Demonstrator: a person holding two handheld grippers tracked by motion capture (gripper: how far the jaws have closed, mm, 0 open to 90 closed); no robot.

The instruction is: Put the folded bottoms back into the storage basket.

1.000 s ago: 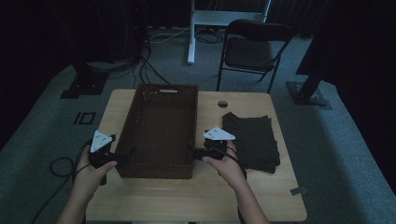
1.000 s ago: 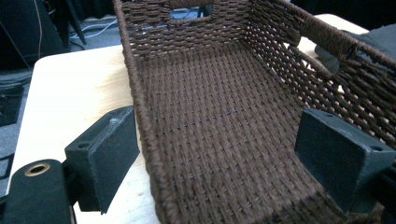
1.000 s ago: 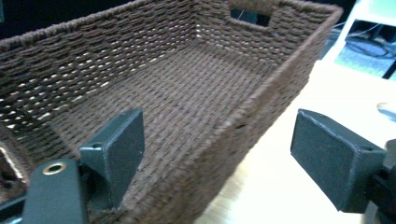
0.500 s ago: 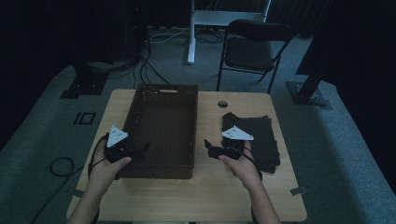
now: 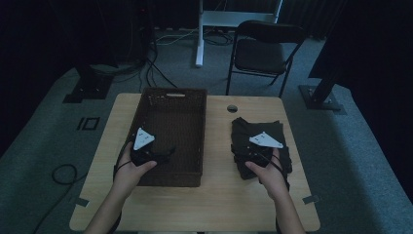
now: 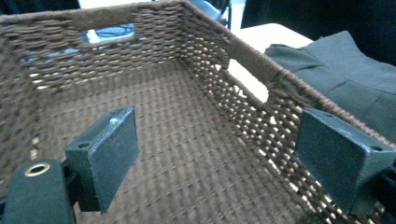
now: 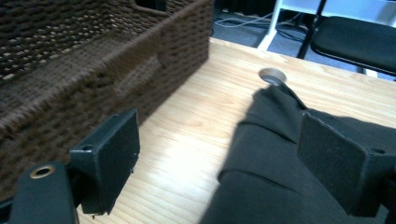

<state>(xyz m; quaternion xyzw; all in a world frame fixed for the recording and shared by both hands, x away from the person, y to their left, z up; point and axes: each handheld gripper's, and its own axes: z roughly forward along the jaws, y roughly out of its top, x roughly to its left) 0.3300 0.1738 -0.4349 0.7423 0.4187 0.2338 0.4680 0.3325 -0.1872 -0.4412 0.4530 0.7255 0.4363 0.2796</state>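
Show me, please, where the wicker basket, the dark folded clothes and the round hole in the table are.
wicker basket (image 5: 170, 92): high view, far rim.
dark folded clothes (image 5: 255, 129): high view, top fold.
round hole (image 7: 272, 74): right gripper view, its grey rim.

Dim room, grey carpet (image 5: 370, 161), black chair (image 5: 260, 53)

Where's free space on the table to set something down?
Bare wood along the near edge of the table, and the strip between basket and dark folded clothes. The basket floor is bare too. Crowded around both grippers.
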